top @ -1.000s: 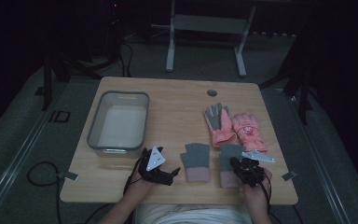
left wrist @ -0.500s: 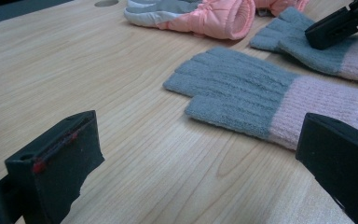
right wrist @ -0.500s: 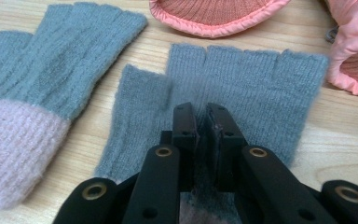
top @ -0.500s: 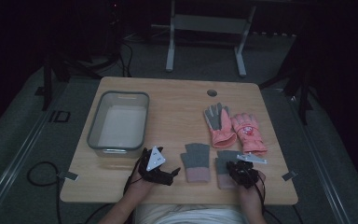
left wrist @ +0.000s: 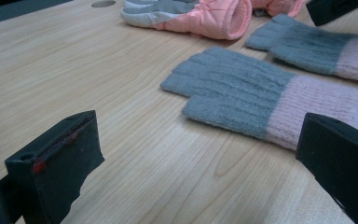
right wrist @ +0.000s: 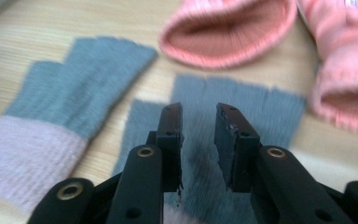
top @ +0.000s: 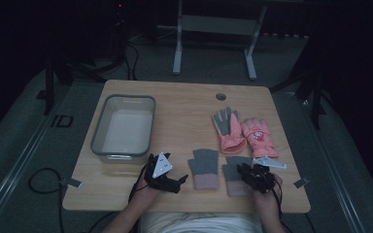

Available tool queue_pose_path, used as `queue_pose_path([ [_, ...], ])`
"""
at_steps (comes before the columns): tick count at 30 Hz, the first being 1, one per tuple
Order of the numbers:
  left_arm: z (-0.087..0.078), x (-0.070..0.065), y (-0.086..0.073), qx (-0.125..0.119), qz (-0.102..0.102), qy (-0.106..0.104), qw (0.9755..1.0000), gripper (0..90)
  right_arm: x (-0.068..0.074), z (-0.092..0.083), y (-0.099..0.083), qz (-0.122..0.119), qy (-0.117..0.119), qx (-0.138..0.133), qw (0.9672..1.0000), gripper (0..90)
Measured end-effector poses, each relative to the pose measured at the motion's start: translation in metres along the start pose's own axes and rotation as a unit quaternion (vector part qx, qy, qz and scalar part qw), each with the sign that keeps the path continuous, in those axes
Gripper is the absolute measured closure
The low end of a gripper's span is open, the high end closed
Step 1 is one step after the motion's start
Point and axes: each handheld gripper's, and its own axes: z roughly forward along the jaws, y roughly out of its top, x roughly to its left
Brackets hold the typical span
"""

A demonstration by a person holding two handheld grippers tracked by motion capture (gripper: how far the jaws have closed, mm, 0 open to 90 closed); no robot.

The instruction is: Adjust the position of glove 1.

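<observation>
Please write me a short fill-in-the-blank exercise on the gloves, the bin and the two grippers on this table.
1. The right gripper hovers over a grey knit glove with a ____ cuff.
2. The clear bin holds ____ gloves.
3. The left gripper has its jaws wide ____.
4. The two padded pink gloves lie on the ____ half of the table.

Missing words: pink; no; open; right

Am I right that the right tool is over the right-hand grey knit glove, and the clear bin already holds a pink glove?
Not quite: in the high view the bin is empty. Both pink gloves lie on the table. The right tool is over the right-hand grey glove.
</observation>
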Motion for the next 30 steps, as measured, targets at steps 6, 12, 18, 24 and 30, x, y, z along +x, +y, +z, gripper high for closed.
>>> queue_pose_path([
  [6,0.000,0.000,0.000,0.002,-0.001,0.003,1.0000,0.0,-0.013,-0.003,0.010,-0.067,0.042,0.007,0.9969,68.5],
  [12,0.000,0.000,0.000,0.003,-0.001,0.003,1.0000,0.0,-0.016,0.005,0.010,-0.108,0.079,0.039,0.9902,65.9],
  [18,0.000,0.000,0.000,0.003,0.001,0.003,1.0000,0.0,-0.018,0.004,0.000,-0.129,0.073,0.050,0.9877,63.8],
  [24,0.001,0.000,0.000,0.004,0.002,0.003,1.0000,0.0,-0.021,0.008,-0.011,-0.111,0.067,0.057,0.9900,63.8],
  [30,0.001,0.000,0.000,0.004,0.001,0.003,1.0000,0.0,-0.016,0.009,-0.013,-0.118,0.050,0.054,0.9902,69.2],
])
